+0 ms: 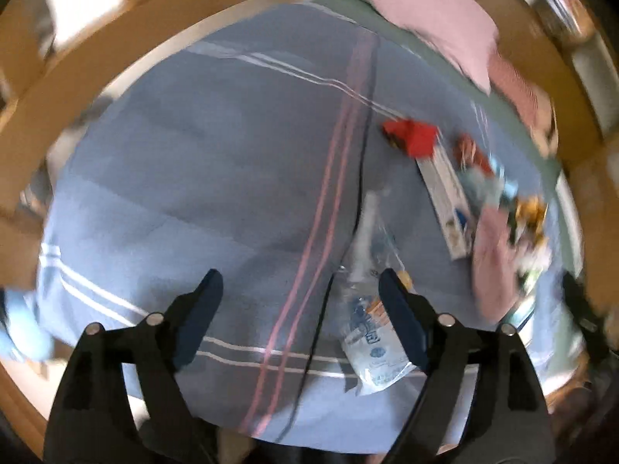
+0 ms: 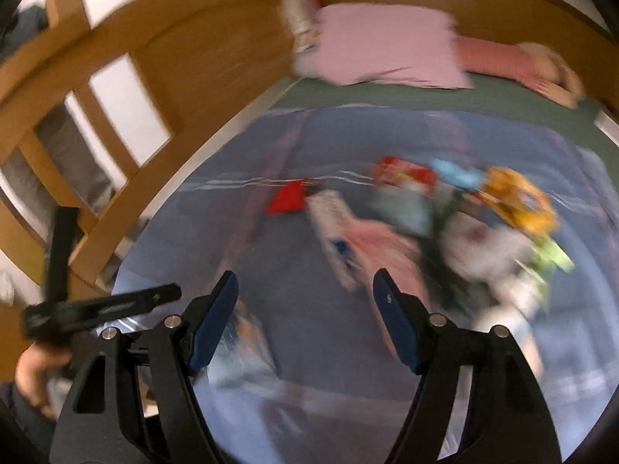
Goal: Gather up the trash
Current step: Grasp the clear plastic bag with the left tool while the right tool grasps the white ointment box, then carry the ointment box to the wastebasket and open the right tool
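Note:
Both views are blurred by motion. A heap of trash lies on a blue striped blanket (image 1: 232,162): a red wrapper (image 1: 410,135), a long white box (image 1: 448,205), a pink piece (image 1: 493,255) and a yellow packet (image 1: 532,212). A clear plastic bag with blue print (image 1: 367,328) lies close in front of my left gripper (image 1: 300,282), just inside its right finger. The left gripper is open and empty. My right gripper (image 2: 305,282) is open and empty above the blanket (image 2: 278,255), short of the heap: red wrapper (image 2: 288,199), pink piece (image 2: 383,243), yellow packet (image 2: 518,201).
A wooden bed frame (image 1: 96,65) curves round the blanket. A pink pillow (image 2: 383,46) and a red striped cloth (image 2: 499,62) lie at the head on a green sheet (image 2: 464,104). A black cable (image 1: 361,178) crosses the blanket. The left gripper's handle and hand (image 2: 42,371) show at lower left.

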`<state>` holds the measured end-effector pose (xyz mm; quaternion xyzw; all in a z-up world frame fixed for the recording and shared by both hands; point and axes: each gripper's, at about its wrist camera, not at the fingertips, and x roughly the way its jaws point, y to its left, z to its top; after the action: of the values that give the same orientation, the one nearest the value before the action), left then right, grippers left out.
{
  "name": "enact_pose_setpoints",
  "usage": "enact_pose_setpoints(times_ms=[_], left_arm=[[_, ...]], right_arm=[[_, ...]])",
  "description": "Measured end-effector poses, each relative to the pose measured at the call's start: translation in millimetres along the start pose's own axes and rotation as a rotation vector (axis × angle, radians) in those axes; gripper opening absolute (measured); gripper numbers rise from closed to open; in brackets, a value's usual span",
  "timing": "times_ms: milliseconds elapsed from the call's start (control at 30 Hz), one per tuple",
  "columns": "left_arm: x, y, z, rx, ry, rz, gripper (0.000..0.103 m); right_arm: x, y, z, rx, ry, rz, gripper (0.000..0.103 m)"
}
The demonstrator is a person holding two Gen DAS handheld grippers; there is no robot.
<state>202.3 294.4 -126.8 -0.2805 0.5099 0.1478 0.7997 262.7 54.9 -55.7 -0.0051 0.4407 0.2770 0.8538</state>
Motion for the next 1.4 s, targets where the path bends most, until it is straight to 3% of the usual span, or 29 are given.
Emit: enact_pose_setpoints(times_ms=[67, 167, 267, 333, 400, 433, 500, 667, 867, 1000, 1167, 1300, 1367, 1400], left_arm=[[5, 7, 4, -0.047, 0.028, -0.026, 0.083], [12, 10, 7, -0.064, 0.074, -0.075, 0.088], [13, 15, 8, -0.074, 0.111, -0.104, 0.091], [17, 10, 8, -0.062, 0.137, -0.123, 0.092], [22, 2, 4, -0.047, 0.149, -0.141, 0.092], [23, -1, 3, -0.043, 0.151, -0.148, 0.092], [22, -1, 2, -0.047, 0.146, -0.146, 0.092], [27, 6, 3, -0.081, 0.141, -0.122, 0.092], [32, -1, -5, -0.020, 0.186, -0.104, 0.094], [40, -24, -13, 0.063, 0.208, -0.104, 0.096], [60, -64, -33, 0.205, 0.237, -0.040, 0.099], [85, -94, -38, 0.273, 0.269, -0.004, 0.099], [89, -107, -42, 0.331, 0.225, 0.029, 0.093], [90, -113, -46, 0.360, 0.205, 0.046, 0.081]], right_arm=[[42, 7, 21, -0.019, 0.044, 0.043, 0.072], [111, -5, 48, -0.017, 0.133, -0.124, 0.072], [135, -27, 51, 0.013, 0.158, -0.255, 0.072], [143, -39, 44, 0.038, 0.193, -0.253, 0.072], [150, -49, 32, 0.081, 0.248, -0.167, 0.070], [151, -51, 26, 0.098, 0.261, -0.128, 0.063], [146, -51, 20, 0.096, 0.254, -0.098, 0.050], [121, -43, 17, 0.126, 0.211, -0.017, 0.034], [62, -45, 30, 0.157, 0.036, -0.010, 0.034], [18, -52, 17, 0.219, 0.001, 0.028, 0.034], [-25, -60, -16, 0.290, -0.017, 0.088, 0.034], [-53, -64, -45, 0.299, -0.030, 0.009, 0.034], [-72, -65, -69, 0.290, -0.045, -0.047, 0.034], [-75, -66, -78, 0.292, -0.042, -0.055, 0.034]])
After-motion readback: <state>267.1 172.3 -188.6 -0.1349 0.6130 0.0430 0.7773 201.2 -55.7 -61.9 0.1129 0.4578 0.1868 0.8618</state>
